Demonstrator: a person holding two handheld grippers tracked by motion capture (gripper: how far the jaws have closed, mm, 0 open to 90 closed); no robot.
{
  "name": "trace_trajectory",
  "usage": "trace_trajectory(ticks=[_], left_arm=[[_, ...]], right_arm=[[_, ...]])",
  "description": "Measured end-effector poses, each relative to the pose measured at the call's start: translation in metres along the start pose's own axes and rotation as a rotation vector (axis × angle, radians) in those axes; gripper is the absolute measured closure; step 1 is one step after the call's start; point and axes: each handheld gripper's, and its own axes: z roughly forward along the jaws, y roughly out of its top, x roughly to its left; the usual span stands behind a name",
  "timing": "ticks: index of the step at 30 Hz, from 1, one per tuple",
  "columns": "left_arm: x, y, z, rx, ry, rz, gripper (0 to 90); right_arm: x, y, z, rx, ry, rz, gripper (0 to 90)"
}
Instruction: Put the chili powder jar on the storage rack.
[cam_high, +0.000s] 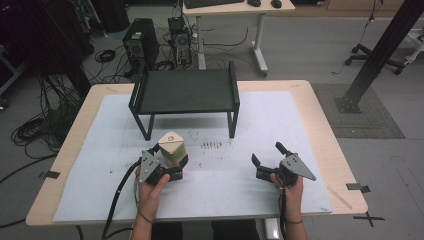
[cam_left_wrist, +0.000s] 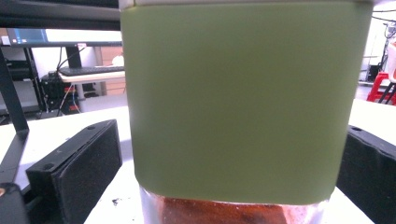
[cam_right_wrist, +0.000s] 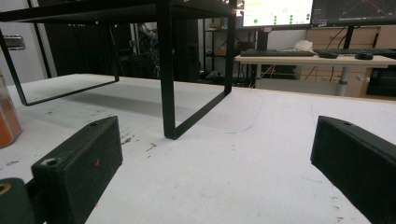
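A jar with a green sleeve (cam_high: 171, 148) is standing upright on the white mat (cam_high: 250, 170), just in front of the black metal shelf (cam_high: 185, 92) and toward your left side. Its long axis is running straight up, with a pale lid on top and a clear base showing reddish-brown contents in the left gripper view (cam_left_wrist: 236, 102). Your left gripper (cam_high: 166, 162) is sitting right at the jar, its two black jaws spread open on either side of the sleeve; a gap is showing between the left jaw and the jar, so you are bracketing it rather than clamping it. The jar is lying straight ahead between those jaws, so closing them looks like the move that matters next. Your right gripper (cam_high: 267, 161) is resting on the mat well apart from the jar, off to its right, jaws open and holding nothing, pointing toward the shelf legs. Your left hand (cam_high: 151, 192) is clearly the nearer one.
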Motion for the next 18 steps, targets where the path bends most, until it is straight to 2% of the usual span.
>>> trace_trajectory(ticks=[18], left_arm=[[-0.0005,-0.0001,-0.0002,-0.002,0.002,0.006,0.2]], right_arm=[[-0.0002,0.0002,0.0004,0.006,-0.006,0.007,1.3]])
